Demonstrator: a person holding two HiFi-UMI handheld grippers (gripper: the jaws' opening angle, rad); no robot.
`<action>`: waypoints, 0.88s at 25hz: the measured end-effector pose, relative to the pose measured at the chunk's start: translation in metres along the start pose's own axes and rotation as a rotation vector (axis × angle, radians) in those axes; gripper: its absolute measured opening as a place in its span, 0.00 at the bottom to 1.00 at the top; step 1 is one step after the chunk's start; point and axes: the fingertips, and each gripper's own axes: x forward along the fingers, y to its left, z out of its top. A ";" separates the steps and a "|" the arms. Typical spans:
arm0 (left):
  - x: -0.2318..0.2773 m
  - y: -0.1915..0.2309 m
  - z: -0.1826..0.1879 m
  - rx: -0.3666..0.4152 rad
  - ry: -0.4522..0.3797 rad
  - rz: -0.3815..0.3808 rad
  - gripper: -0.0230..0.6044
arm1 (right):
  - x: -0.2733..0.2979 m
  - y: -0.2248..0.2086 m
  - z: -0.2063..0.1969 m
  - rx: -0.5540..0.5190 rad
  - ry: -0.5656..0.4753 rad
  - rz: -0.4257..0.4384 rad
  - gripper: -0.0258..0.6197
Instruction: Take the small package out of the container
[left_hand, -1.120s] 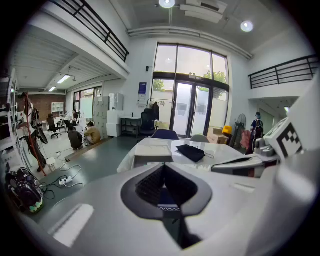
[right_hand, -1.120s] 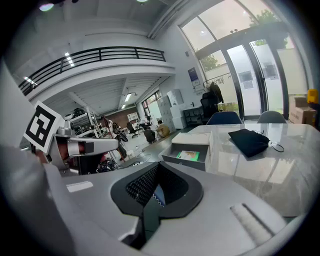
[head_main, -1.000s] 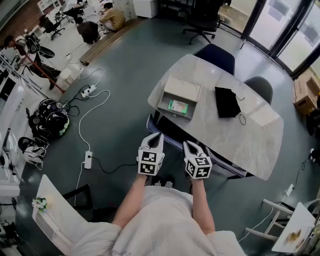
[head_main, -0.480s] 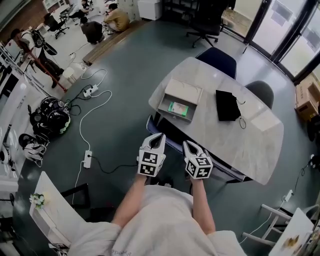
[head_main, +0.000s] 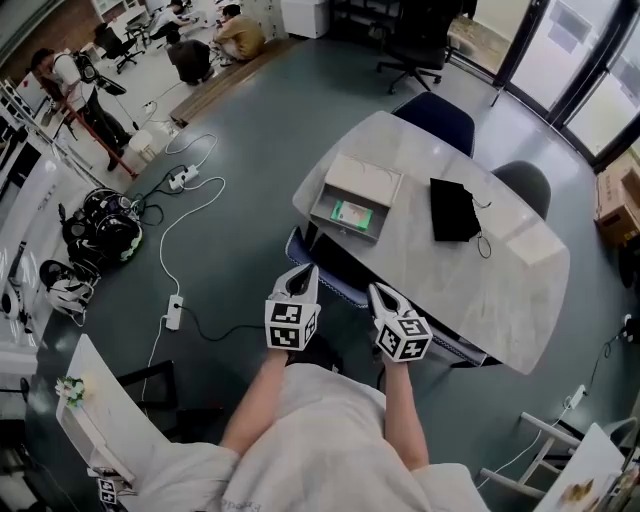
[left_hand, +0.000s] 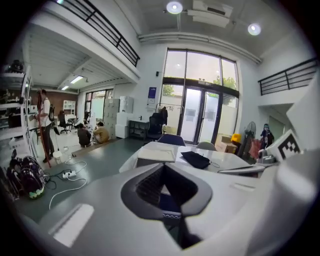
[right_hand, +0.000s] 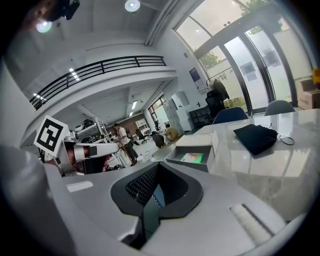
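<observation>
On the marble table (head_main: 470, 285) ahead, an open grey box (head_main: 336, 228) holds a small green package (head_main: 352, 212), and its lid (head_main: 366, 179) lies against the far side. The same box (right_hand: 181, 163) and package (right_hand: 193, 157) show in the right gripper view. In the left gripper view only the box (left_hand: 156, 155) shows. Both grippers hover near my body, well short of the table. My left gripper (head_main: 304, 273) (left_hand: 167, 195) is shut and holds nothing. The right gripper (head_main: 381, 291) (right_hand: 152, 197) is shut and empty as well.
A black pouch (head_main: 453, 208) lies right of the box. A blue chair (head_main: 335, 278) is tucked under the table's near edge, and two more chairs (head_main: 437, 115) stand at the far side. Cables and a power strip (head_main: 175, 312) run over the floor at the left, with people further off.
The two grippers have drifted slightly apart, the left one leftward and the right one a little to the right. Both stayed shut. The box and package have not moved.
</observation>
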 end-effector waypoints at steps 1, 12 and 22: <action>0.000 0.002 0.000 -0.009 -0.003 0.001 0.12 | -0.001 -0.003 -0.001 0.001 0.003 -0.001 0.04; 0.032 0.015 0.004 0.017 0.023 0.014 0.12 | 0.020 -0.037 0.008 -0.017 0.063 0.014 0.04; 0.098 0.035 0.034 0.007 0.051 -0.029 0.12 | 0.079 -0.055 0.025 -0.071 0.192 0.036 0.04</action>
